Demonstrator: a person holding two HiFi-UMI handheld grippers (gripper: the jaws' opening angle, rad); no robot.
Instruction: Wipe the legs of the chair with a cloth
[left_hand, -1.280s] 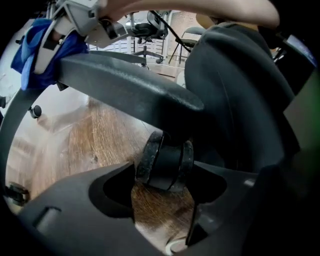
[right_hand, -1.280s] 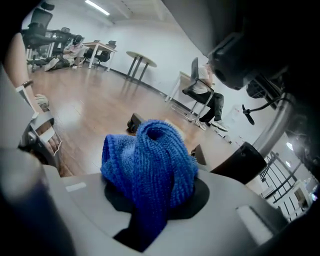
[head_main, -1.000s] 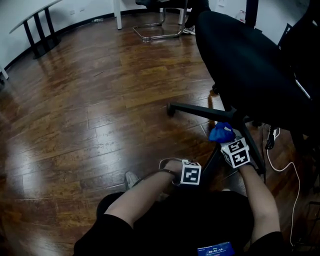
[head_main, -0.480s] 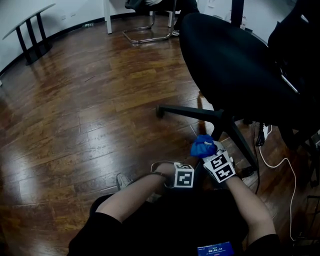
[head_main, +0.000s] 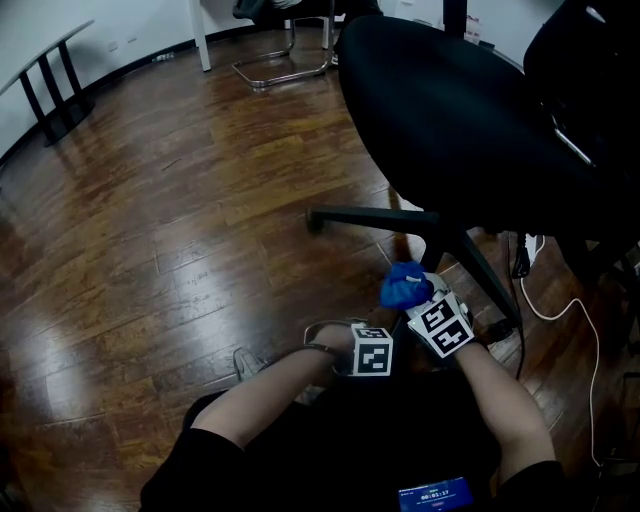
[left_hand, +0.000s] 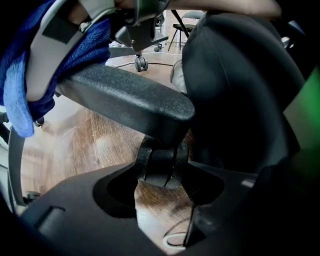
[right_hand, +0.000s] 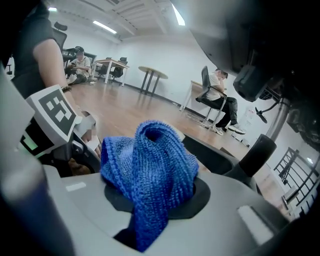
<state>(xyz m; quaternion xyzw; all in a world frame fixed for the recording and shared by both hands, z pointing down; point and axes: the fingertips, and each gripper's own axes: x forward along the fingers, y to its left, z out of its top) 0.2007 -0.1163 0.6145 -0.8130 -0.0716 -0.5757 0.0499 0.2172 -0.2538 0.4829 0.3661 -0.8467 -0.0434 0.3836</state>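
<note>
Cloth (right_hand: 150, 165) nearer, in right tongs (right_hand: 155, 197)

Blue knitted cloth (right_hand: 150, 170), black chair (head_main: 450, 110), brown wood-grain floor (head_main: 150, 200)

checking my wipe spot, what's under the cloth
A black chair leg, running on to its caster. The stretch beneath the cloth is covered.

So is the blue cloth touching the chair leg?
Touching. The left gripper view shows the blue cloth pressed onto the chair leg with no gap.
</note>
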